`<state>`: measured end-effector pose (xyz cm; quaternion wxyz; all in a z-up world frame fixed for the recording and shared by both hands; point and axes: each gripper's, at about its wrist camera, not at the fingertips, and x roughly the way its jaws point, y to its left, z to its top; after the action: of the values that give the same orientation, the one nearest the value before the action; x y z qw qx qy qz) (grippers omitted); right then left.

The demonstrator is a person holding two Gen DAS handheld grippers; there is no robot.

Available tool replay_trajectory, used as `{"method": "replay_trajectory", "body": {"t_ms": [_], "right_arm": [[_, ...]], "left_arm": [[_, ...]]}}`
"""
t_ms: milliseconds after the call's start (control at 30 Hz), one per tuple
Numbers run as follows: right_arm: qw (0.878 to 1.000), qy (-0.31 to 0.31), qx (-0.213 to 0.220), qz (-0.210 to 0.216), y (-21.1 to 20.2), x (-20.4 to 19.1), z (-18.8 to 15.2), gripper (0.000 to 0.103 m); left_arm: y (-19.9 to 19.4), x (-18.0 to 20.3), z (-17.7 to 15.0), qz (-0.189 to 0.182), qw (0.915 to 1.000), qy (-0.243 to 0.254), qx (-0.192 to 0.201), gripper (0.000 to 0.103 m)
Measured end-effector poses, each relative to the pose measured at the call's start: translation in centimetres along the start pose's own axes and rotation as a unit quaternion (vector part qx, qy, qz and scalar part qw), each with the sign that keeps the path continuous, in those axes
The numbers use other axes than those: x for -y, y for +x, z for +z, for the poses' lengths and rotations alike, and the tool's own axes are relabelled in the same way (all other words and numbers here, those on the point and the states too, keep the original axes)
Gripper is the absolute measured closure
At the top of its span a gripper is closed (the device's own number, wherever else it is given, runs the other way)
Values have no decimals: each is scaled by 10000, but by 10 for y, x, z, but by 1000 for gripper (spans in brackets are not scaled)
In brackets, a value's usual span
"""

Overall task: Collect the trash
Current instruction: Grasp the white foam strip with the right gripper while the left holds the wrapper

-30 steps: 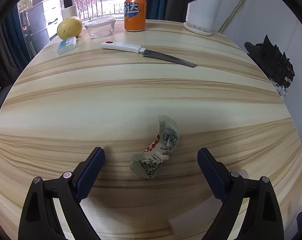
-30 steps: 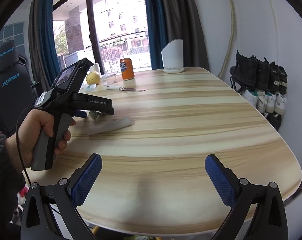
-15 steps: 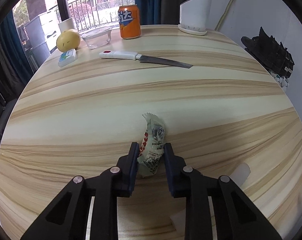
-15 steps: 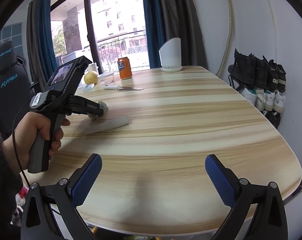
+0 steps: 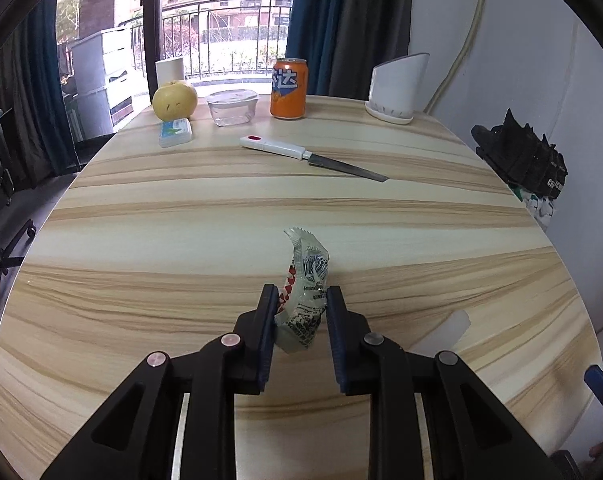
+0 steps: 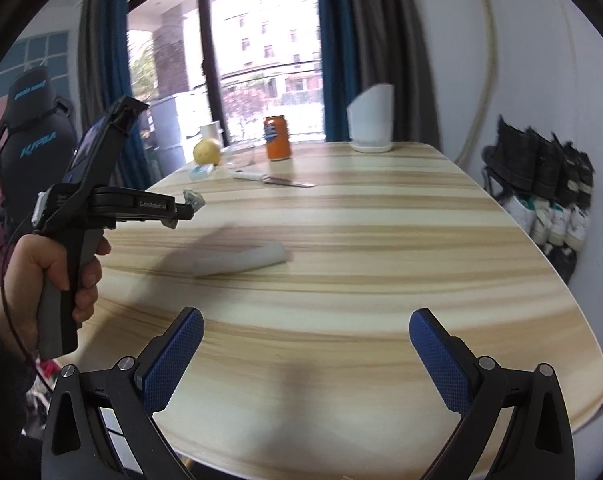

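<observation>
A crumpled clear snack wrapper (image 5: 306, 280) with red and black print is pinched between the blue pads of my left gripper (image 5: 301, 300), which is shut on it. In the right wrist view a hand holds that left gripper (image 6: 186, 205) above the wooden table (image 5: 181, 240), and the wrapper (image 6: 194, 199) sticks out of its tip clear of the tabletop. My right gripper (image 6: 305, 334) hovers over the table's near edge, open and with nothing between its fingers. A pale flat piece of plastic (image 6: 239, 261) lies on the table below the left gripper.
At the far end stand an orange soda can (image 5: 288, 89), a clear tub (image 5: 232, 108), a yellow pear (image 5: 175, 100), a tissue pack (image 5: 175, 132) and a white holder (image 5: 397, 88). A white-handled knife (image 5: 313, 157) lies nearby. Shoes (image 5: 529, 160) line the right wall.
My left gripper closed on the wrapper, then rose and lifted it off the table. The right gripper stayed open and barely shifted.
</observation>
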<state>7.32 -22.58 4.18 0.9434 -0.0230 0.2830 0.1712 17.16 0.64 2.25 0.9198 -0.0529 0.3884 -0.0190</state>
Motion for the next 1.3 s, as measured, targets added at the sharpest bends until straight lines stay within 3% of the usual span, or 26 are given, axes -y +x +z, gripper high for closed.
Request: {"method": "replay_trajectory", "body": {"t_ms": [200,533,833,1300], "right_arm": [[9945,-464,-791,513,50,-33,36,0],[9803,-404,-1826,639,130,-43,58,0],[9751,-404,-2056,724,143,-47,58,0],[9727,-716,-2199,179,161,-62,56,0]], "left_arm": [[-30,-13,-8,57,9994,78,341,84],[-41,-29,-16,-230,9986,-32,486,84],[-37,-37,-19,-361,9981,-123,478,84],[-36,-40,-25,-397,9984,-132,373,84]]}}
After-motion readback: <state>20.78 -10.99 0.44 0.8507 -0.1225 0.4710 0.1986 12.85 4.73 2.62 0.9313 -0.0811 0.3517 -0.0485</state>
